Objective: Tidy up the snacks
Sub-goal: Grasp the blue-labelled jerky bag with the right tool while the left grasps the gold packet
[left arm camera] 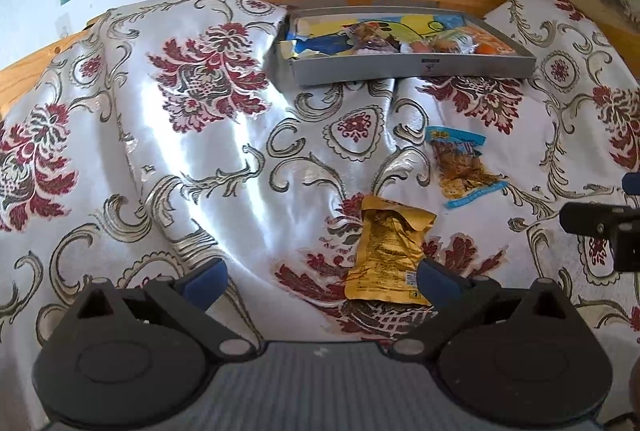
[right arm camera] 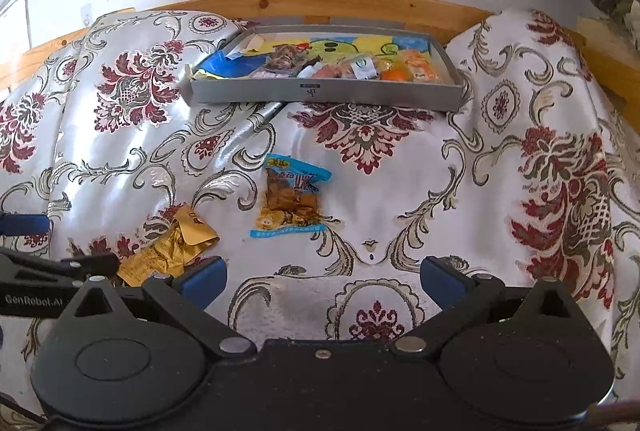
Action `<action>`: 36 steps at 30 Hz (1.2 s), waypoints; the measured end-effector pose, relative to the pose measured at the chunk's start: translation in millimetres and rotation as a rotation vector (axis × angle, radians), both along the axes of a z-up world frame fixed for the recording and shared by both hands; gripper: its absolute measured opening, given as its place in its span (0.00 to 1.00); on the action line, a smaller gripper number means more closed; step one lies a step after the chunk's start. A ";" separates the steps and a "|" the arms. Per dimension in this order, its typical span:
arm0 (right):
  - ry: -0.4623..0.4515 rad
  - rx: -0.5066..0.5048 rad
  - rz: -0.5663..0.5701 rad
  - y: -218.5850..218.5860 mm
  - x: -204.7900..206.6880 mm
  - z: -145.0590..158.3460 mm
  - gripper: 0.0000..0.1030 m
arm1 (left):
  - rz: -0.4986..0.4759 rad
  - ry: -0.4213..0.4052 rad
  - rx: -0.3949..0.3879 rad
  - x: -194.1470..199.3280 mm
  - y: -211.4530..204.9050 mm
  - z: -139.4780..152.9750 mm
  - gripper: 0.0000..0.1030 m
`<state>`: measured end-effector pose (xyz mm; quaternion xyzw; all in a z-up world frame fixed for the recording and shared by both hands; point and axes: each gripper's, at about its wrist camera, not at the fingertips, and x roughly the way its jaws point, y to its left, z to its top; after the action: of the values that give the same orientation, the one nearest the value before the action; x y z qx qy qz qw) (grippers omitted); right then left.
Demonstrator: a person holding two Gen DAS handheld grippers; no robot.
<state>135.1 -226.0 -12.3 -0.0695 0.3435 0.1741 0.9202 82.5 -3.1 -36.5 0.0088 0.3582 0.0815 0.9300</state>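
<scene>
snack packets lie on a floral bedspread [left arm camera: 200,151]: a gold packet [left arm camera: 386,255] just beside the left gripper [left arm camera: 320,281], whose fingers are spread wide and empty, and a blue-edged packet [right arm camera: 294,201] ahead of the right gripper [right arm camera: 324,281], likewise spread and empty. farther back sits a grey tray [right arm camera: 320,95] holding more snacks.

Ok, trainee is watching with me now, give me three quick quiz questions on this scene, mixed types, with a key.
1. True or false: the gold packet lies inside the grey box.
2. Which packet lies nearer the box? A) gold packet B) blue packet
3. Fill in: both the left gripper and the right gripper are ____ and hold nothing.

Key: 1 false, it lies on the floral cloth; 2 B; 3 open.
</scene>
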 end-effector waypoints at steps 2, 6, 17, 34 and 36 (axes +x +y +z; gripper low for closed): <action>0.013 0.005 -0.004 -0.5 4.3 -1.6 0.99 | -0.012 0.002 0.010 2.9 -2.4 -0.9 0.99; 0.044 0.015 -0.014 -1.7 16.3 -6.5 0.99 | -0.047 0.007 0.035 11.5 -9.0 -2.4 0.99; 0.095 0.023 0.000 3.0 65.3 -23.3 0.99 | -0.138 0.085 0.117 42.8 -22.6 -19.8 0.99; 0.062 0.054 0.159 45.9 110.7 -54.0 0.93 | -0.204 0.156 0.091 67.4 -22.4 -30.7 0.92; 0.065 0.047 0.166 50.0 112.9 -56.5 0.87 | -0.215 0.163 0.089 66.8 -24.3 -30.6 0.88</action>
<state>248.1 -176.0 -68.8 -0.0704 0.3619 0.2600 0.8924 149.2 -27.4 -67.1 0.0950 0.4254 -0.0039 0.9000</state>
